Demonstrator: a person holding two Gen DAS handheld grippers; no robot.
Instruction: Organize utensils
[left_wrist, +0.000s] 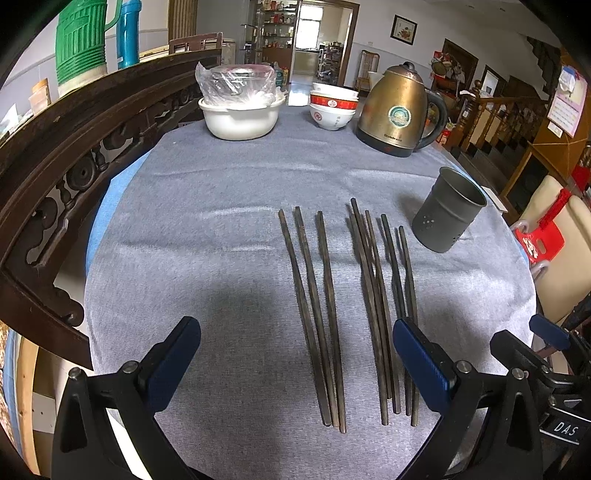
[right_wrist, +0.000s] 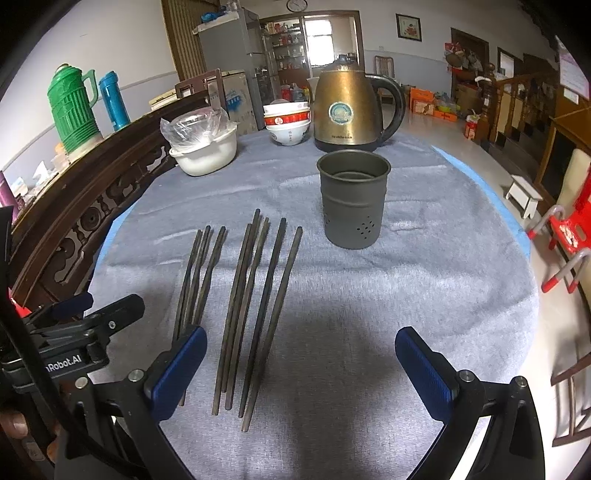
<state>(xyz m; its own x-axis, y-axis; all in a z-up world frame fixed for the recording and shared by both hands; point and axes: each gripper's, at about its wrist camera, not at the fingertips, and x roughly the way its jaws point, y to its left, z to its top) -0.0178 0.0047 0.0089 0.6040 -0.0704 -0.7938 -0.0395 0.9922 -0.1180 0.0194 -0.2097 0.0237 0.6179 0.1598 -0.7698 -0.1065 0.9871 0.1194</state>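
Dark wooden chopsticks (left_wrist: 325, 317) lie in two loose bunches mid-table on the grey cloth (left_wrist: 207, 229), the perforated grey metal holder (right_wrist: 353, 199) upright toward the far right edge. Left gripper (left_wrist: 295, 365) and right gripper (right_wrist: 301, 373) hover spread, holding nothing. The brass-coloured kettle (right_wrist: 345, 114) has illegible lettering; "nRobot.AI" marks the left gripper.

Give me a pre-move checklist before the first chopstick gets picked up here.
1. Left gripper open and empty: ok.
2. Right gripper open and empty: ok.
3. Holder upright, mouth open: ok.
4. Holder empty inside: cannot tell, bottom hidden.
5. Chopsticks all flat on the cloth, none in the holder yet: ok.
6. Chopsticks separated for single grasps: not ok, several in the right group overlap.
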